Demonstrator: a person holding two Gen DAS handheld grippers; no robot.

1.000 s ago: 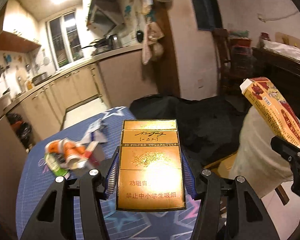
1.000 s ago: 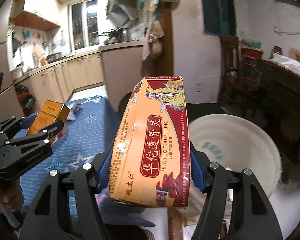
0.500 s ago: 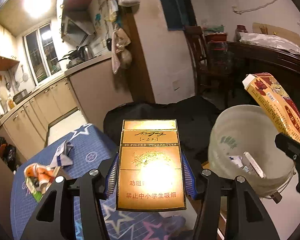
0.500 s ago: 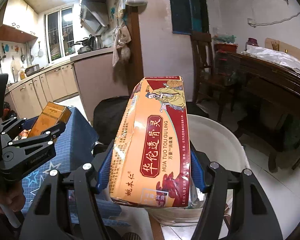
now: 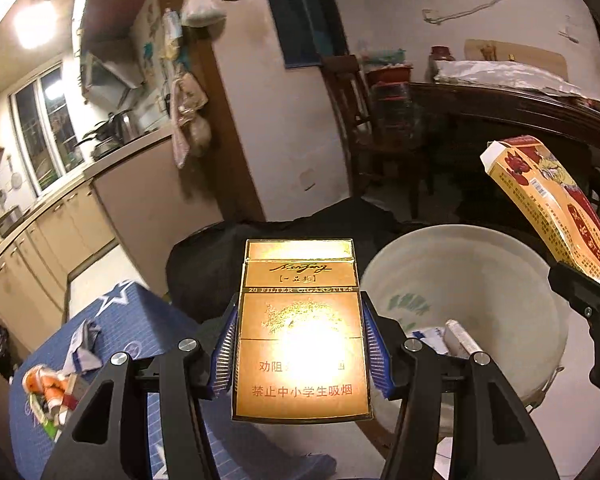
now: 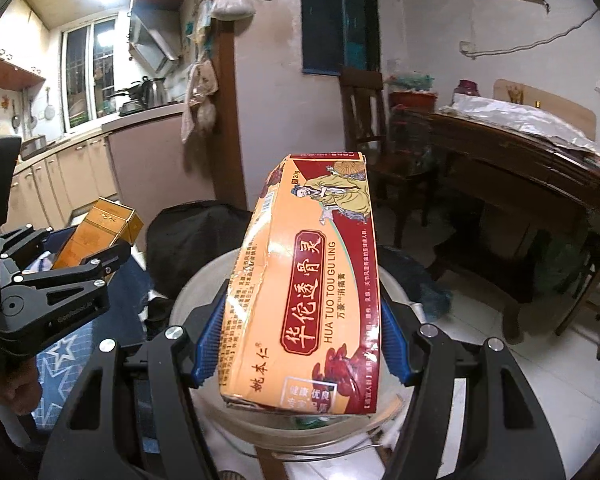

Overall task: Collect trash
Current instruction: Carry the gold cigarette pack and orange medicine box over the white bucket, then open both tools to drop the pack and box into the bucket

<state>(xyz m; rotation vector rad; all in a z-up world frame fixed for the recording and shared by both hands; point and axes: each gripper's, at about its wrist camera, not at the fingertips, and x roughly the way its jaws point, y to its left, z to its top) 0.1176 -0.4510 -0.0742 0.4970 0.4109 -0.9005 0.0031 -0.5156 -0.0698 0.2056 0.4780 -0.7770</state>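
A table covered with a blue cloth printed with white stars (image 5: 140,316) carries a heap of crumpled orange and green wrappers (image 5: 50,394) near its left edge and a folded white and grey scrap of paper (image 5: 85,344) just beyond it. Beside the table, a pale round plastic bucket (image 5: 540,308) stands on the light tiled floor (image 6: 540,384).

Gold cigarette pack (image 5: 302,332) with red Chinese lettering, orange-and-dark-red medicine box (image 6: 312,292) printed with a robed figure, off-white bucket (image 5: 480,280) with a green mark inside, blue tablecloth (image 5: 140,312) patterned with white stars, blue gripper pads (image 5: 374,344)
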